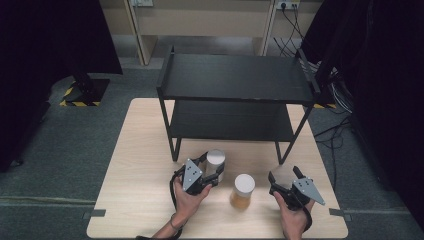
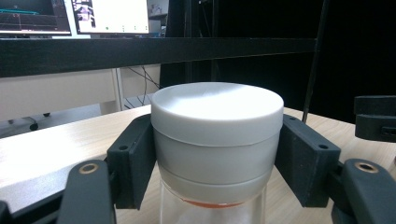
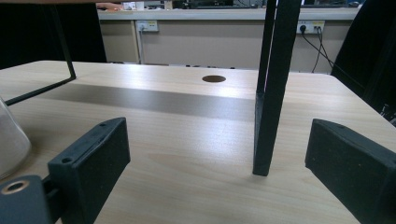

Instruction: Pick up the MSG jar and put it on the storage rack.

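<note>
A clear jar with a white lid (image 1: 215, 159) stands upright on the wooden table (image 1: 140, 165) just in front of the black shelf rack (image 1: 235, 80). My left gripper (image 1: 212, 172) is shut on it. In the left gripper view both pads press the sides of the jar's white lid (image 2: 217, 121). A second white-lidded jar (image 1: 244, 187) with orange contents stands free between the two hands. My right gripper (image 1: 284, 175) rests open to the right of that jar, near the rack's front right leg (image 3: 271, 93), with nothing between its fingers (image 3: 93, 154).
The two-tier rack takes up the far half of the table, and its thin legs stand close to both grippers. A round hole (image 3: 214, 78) shows in the tabletop beyond the leg. Cables (image 1: 330, 100) lie on the floor at the right.
</note>
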Motion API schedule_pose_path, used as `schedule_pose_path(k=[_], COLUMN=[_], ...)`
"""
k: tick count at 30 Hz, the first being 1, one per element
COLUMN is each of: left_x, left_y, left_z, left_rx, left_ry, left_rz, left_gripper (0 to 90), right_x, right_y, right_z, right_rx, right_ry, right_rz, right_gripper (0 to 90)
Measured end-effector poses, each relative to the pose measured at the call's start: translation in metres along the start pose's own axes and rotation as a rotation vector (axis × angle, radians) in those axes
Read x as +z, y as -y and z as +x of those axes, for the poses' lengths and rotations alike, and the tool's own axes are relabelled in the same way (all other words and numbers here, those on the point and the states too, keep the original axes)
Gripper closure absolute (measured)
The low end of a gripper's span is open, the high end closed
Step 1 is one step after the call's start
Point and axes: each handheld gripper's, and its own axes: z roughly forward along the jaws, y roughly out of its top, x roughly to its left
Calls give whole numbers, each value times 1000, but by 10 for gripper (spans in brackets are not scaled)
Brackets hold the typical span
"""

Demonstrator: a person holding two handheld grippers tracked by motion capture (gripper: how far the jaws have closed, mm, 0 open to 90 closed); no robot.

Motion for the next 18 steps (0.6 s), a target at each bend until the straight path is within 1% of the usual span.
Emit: schedule_pose_path(k=[5,18], left_x=[0,1], left_y=[-3,-13], left_z=[-4,-9], left_rx=[3,2], left_ry=[-14,-30], left_rz=[8,33], left_gripper=[332,334], right_x=[0,0], right_y=[0,0], right_z=[0,-1], right_rx=[-1,2], right_ry=[0,-3], right_rz=[0,1], right_gripper=[67,67])
